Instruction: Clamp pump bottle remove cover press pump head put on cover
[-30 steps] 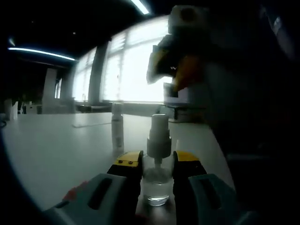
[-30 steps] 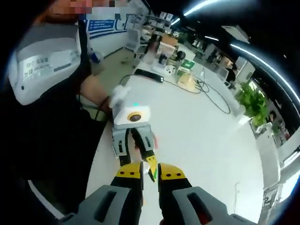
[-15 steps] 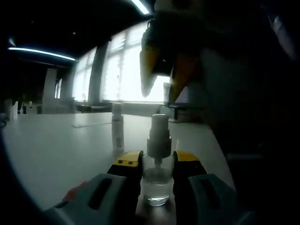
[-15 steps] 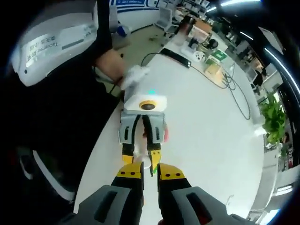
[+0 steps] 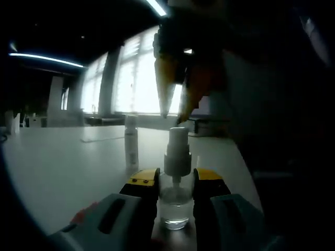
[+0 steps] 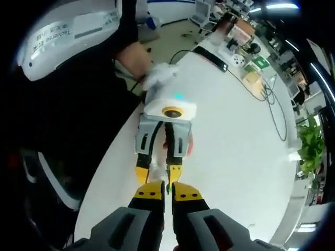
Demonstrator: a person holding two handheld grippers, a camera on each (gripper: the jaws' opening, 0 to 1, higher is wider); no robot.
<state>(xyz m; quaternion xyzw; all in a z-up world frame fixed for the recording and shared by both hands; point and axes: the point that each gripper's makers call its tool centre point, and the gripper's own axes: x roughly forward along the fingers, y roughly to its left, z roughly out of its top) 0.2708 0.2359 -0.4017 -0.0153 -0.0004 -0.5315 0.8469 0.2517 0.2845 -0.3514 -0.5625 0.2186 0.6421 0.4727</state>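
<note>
Your left gripper has its yellow-tipped jaws pinched on the clear body of the pump bottle, which stands upright on the white table between them. The white pump head rises above the jaw tips with no cover on it. The bottle's base sits low between the jaws and is dim, so you cannot make out what is in it.

Your right gripper hangs tips-down directly above the pump head in the left gripper view. It is backlit by the bright windows, so its tips read as dark orange wedges; they converge toward each other, just above the head, and contact is not clear. In the right gripper view the right gripper shows its jaws pressed almost together, a thin slit between them, nothing visibly held. Just past their tips lies the left gripper, with the pump head a small pale blur between its jaws.

Beyond the left jaw stands a slim white bottle, well apart, its label unreadable. Your dark sleeve fills the side beyond the right jaw.
</note>
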